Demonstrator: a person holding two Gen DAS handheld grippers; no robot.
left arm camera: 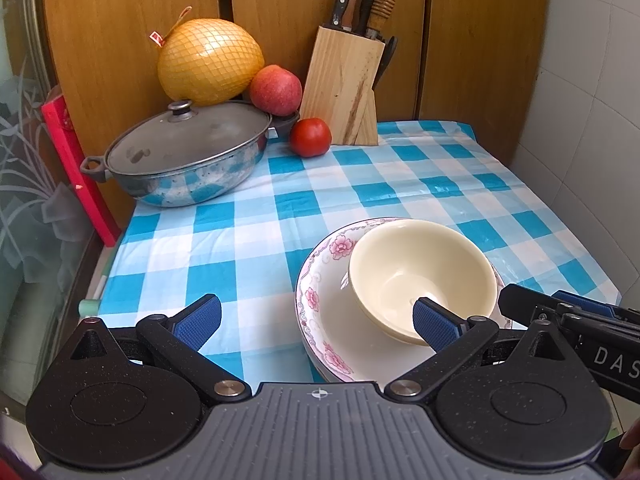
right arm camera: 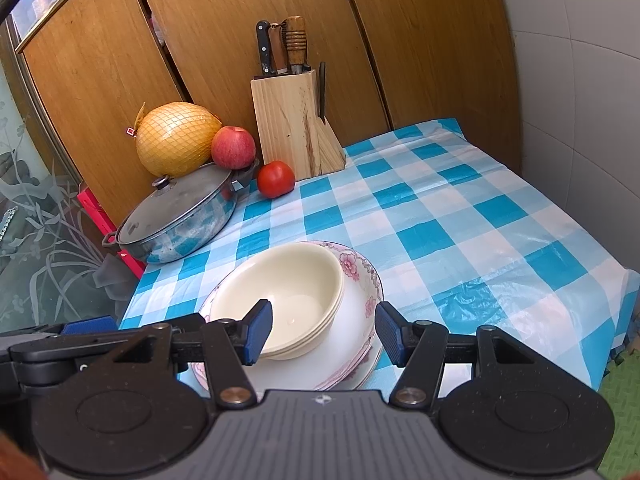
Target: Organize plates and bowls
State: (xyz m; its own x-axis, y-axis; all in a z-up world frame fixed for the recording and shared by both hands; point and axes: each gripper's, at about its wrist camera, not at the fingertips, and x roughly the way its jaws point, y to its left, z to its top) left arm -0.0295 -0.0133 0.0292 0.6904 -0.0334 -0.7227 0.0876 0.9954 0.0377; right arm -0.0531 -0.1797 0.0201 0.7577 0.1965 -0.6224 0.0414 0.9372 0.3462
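A stack of cream bowls (left arm camera: 420,276) (right arm camera: 280,300) sits inside a white plate with pink flowers (left arm camera: 324,300) (right arm camera: 356,280), itself on a stack of similar plates, at the near edge of the checked tablecloth. My left gripper (left arm camera: 316,322) is open and empty just left of and above the plates; its right finger overlaps the bowls' near rim. My right gripper (right arm camera: 324,330) is open and empty, hovering over the near side of the bowls and plates. The right gripper also shows at the right edge of the left wrist view (left arm camera: 568,312).
At the back left stand a lidded steel pot (left arm camera: 184,160) (right arm camera: 180,216), a netted pomelo (left arm camera: 210,62), an apple (left arm camera: 276,90) and a tomato (left arm camera: 310,137) (right arm camera: 276,179). A wooden knife block (left arm camera: 344,88) (right arm camera: 294,124) stands against wooden panels. A tiled wall is on the right.
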